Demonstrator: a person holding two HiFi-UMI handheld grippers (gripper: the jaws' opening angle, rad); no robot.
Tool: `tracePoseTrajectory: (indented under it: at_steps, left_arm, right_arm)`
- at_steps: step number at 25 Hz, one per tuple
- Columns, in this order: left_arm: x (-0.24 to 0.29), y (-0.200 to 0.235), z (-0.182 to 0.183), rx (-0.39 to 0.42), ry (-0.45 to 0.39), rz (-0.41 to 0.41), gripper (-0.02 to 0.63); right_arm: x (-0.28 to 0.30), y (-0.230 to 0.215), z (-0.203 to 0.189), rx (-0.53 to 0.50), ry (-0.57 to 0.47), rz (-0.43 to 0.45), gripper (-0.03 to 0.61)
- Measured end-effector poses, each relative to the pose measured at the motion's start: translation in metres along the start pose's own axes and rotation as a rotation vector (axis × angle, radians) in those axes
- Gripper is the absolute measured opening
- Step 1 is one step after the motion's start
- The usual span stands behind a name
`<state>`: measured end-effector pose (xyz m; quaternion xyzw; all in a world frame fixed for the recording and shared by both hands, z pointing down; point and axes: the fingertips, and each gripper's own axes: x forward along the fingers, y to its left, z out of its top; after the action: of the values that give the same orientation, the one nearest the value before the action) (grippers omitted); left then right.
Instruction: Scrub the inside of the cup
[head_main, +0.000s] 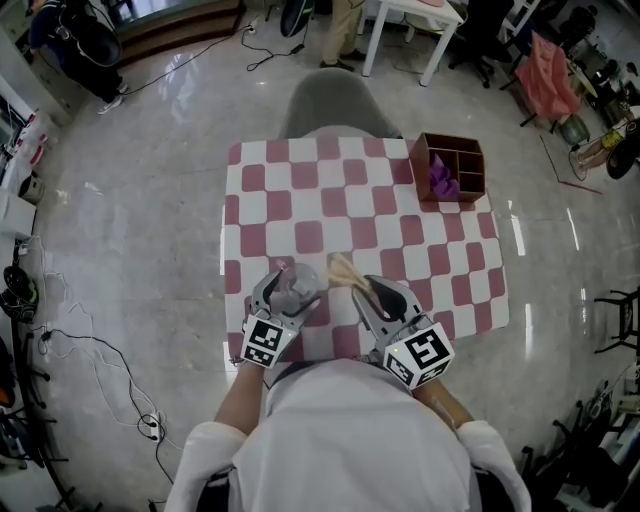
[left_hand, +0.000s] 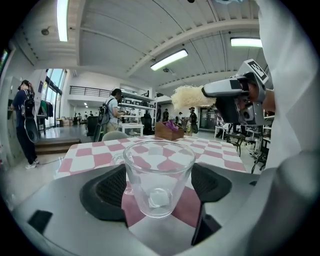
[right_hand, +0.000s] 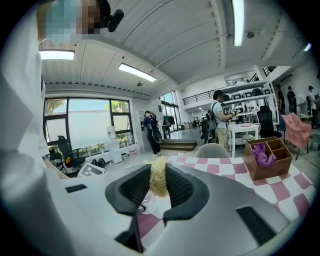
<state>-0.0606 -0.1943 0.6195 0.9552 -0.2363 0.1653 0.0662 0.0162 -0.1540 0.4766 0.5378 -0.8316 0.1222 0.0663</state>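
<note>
Two grippers work near the table's front: left gripper (head_main: 291, 285) gapes wide around the standing cup (left_hand: 159, 175), right gripper (right_hand: 158, 192) clamps the scrubber (left_hand: 187, 97) outside it; scrubbing apparently remains.

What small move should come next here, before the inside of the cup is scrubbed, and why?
Probably close the left tongs on the glass cup. Their pads stand open on both sides of it while it rests upright on the checked cloth, so nothing steadies it. The right tongs already grip the fibre scrubber, which is outside the cup.
</note>
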Motion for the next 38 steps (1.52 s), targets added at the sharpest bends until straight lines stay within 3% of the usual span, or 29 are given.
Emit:
tracePoseTrajectory:
  at_steps: [21, 38]
  left_arm:
    - [0.030, 0.005, -0.012, -0.049, 0.033, 0.030, 0.387]
    - [0.030, -0.008, -0.003, 0.013, 0.084, 0.004, 0.387]
  right_arm:
    - [-0.020, -0.014, -0.005, -0.010, 0.023, -0.010, 0.098]
    - [-0.025, -0.013, 0.007, -0.037, 0.013, 0.059, 0.098]
